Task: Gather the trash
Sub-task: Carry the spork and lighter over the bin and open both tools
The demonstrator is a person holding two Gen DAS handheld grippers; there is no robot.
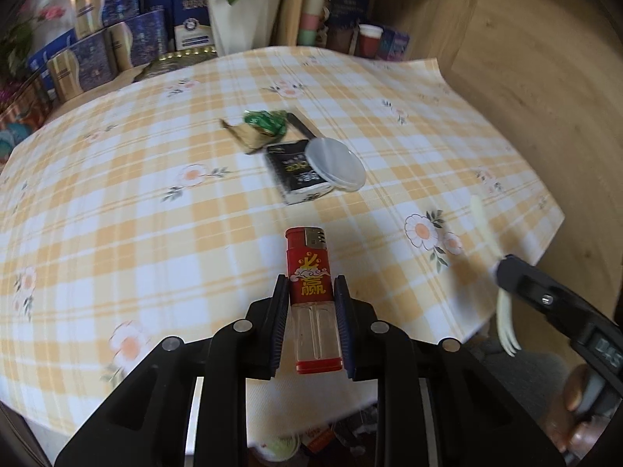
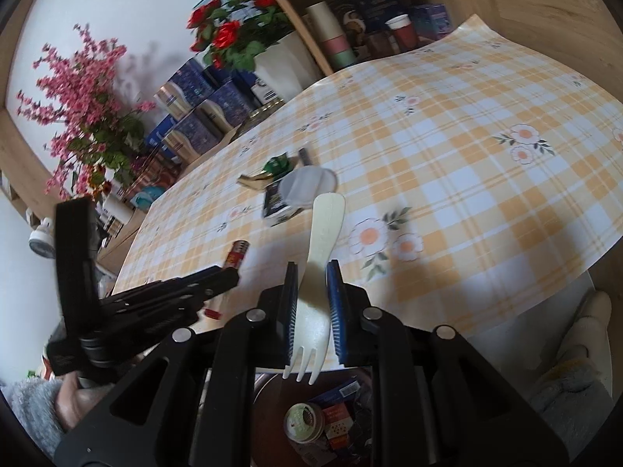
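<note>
Our left hand-held gripper [image 1: 310, 303] clamped the lighter [image 1: 313, 299]; our right hand-held gripper [image 2: 313, 303], at three o'clock, pinched the fork [image 2: 315, 292].

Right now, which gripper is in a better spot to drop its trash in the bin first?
Probably the right gripper. Its plastic fork already hangs tines-down past the table edge, over the trash bin below. The left gripper grips the red lighter mostly above the tablecloth.
</note>
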